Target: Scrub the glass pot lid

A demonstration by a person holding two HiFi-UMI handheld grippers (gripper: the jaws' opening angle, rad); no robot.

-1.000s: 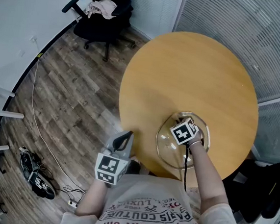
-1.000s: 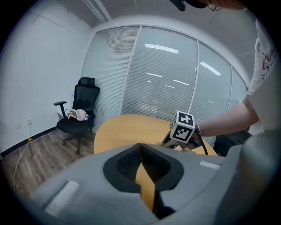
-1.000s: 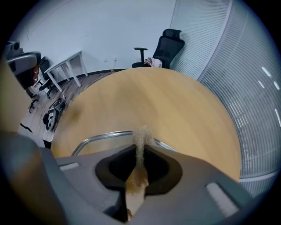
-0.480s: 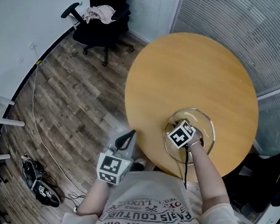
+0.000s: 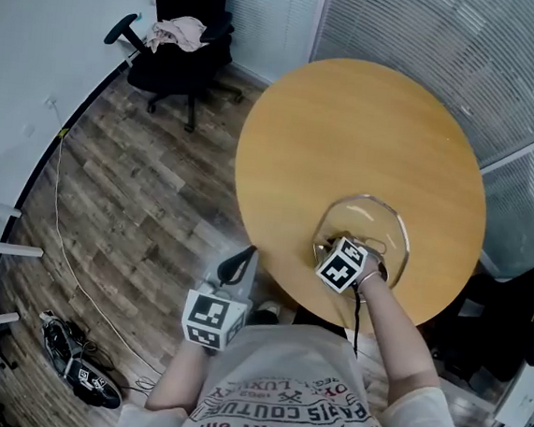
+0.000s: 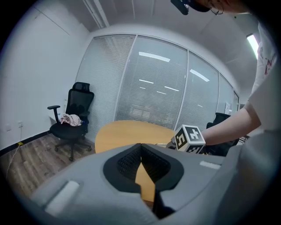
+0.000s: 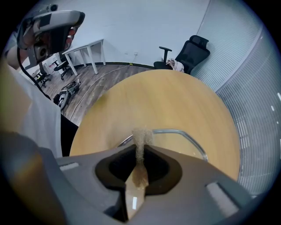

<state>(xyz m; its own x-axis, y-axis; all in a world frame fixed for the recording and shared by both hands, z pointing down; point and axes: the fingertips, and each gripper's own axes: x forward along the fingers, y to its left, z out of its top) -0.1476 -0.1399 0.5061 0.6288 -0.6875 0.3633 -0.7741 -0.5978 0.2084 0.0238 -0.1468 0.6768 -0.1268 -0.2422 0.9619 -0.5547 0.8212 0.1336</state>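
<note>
The glass pot lid lies flat on the round wooden table, close to its near right edge. My right gripper hangs over the lid's near left part and is shut on a thin tan scrub pad. The pad sticks out past the jaws, over the lid's metal rim. My left gripper is held off the table's near left side, above the floor, shut with nothing in it. In the left gripper view its jaws meet, and the right gripper's marker cube shows beyond them.
A black office chair with a pink cloth on it stands at the far left. A cable and shoes lie on the wood floor. Blinds run along the far right side. Another dark chair stands on the right.
My right gripper has slid with the pad from the lid's middle toward its near left rim. The left gripper has hardly moved.
</note>
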